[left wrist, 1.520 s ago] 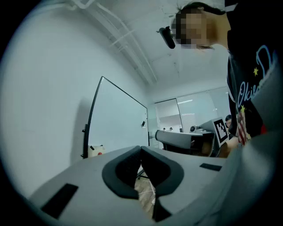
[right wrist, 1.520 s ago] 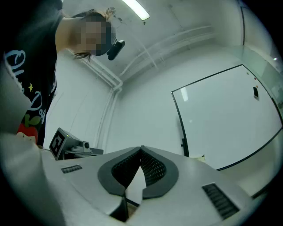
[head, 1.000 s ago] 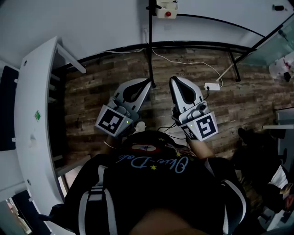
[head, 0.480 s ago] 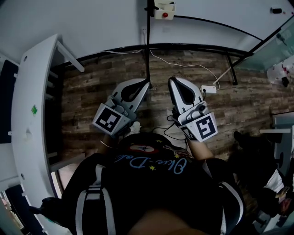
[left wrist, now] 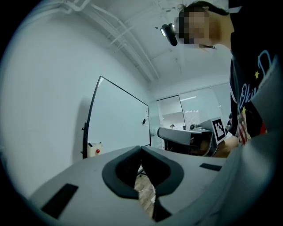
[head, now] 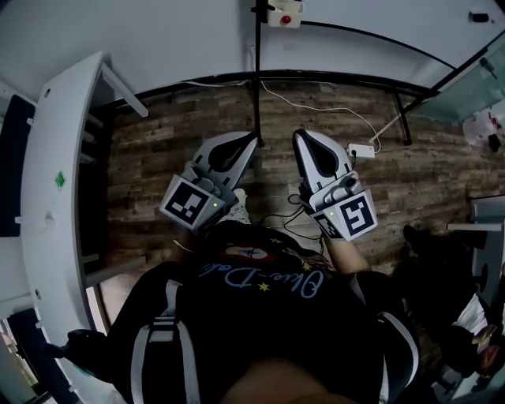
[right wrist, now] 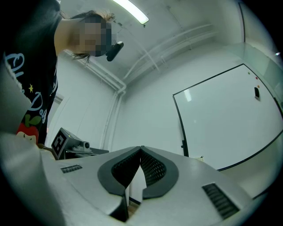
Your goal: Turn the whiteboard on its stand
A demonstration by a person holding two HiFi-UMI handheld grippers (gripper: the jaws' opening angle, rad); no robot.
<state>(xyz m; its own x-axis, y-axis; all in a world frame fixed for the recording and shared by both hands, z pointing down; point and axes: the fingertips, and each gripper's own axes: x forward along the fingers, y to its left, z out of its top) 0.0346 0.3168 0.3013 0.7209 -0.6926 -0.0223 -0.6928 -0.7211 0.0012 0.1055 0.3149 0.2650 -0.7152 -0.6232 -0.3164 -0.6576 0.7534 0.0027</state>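
Wood-plank floor (head: 158, 150) fills the head view. The whiteboard (head: 379, 20) sits at the top edge, with the black upright of its stand (head: 256, 79) at its left side. The left gripper (head: 252, 140) and right gripper (head: 301, 135) lie side by side below the whiteboard, pointing toward it and apart from it.

Left gripper view: the left gripper (left wrist: 141, 148) has its jaws pressed together on nothing, with the whiteboard (left wrist: 119, 119) beyond them.

Right gripper view: the right gripper (right wrist: 140, 150) is likewise clenched and empty, with the whiteboard (right wrist: 221, 119) beyond it to the right.
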